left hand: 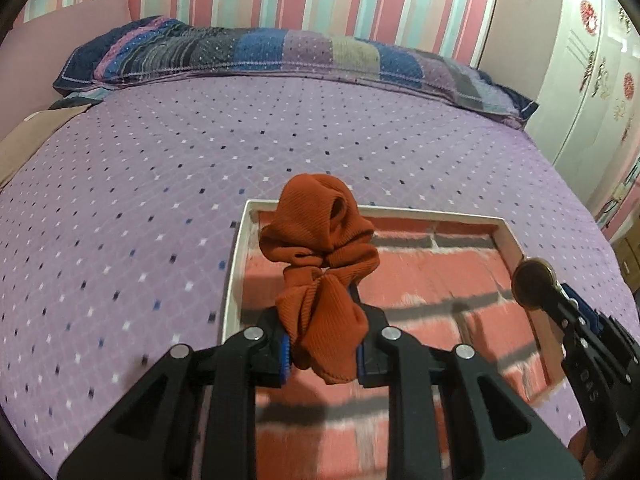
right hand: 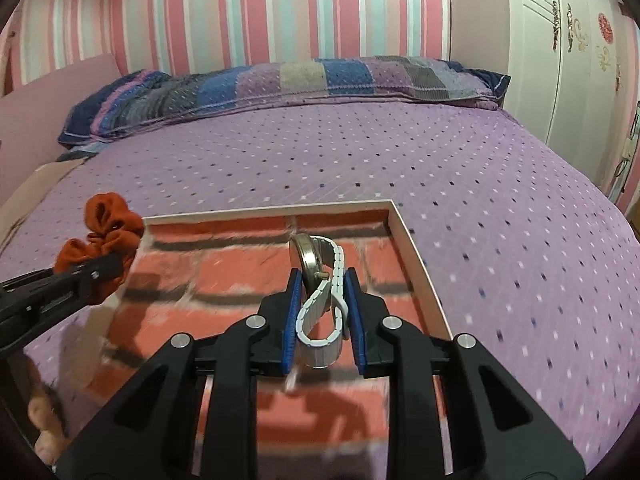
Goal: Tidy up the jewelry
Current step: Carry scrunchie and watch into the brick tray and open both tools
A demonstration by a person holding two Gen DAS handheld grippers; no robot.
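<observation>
My left gripper [left hand: 322, 344] is shut on an orange fabric scrunchie [left hand: 320, 248] and holds it above the left part of a shallow white-rimmed tray [left hand: 236, 264] lined with a red brick pattern. My right gripper [right hand: 322, 312] is shut on a wristwatch [right hand: 320, 280] with a white strap and gold case, above the tray [right hand: 416, 256] near its right side. The watch face [left hand: 534, 284] and right gripper show at the right of the left wrist view. The scrunchie [right hand: 104, 232] and left gripper show at the left of the right wrist view.
The tray lies on a bed with a purple dotted cover [left hand: 160, 184]. A patchwork pillow [left hand: 260, 54] lies along the far edge under a striped wall. A white wardrobe [right hand: 568, 52] stands to the right. Bare toes [right hand: 44, 428] show at the lower left.
</observation>
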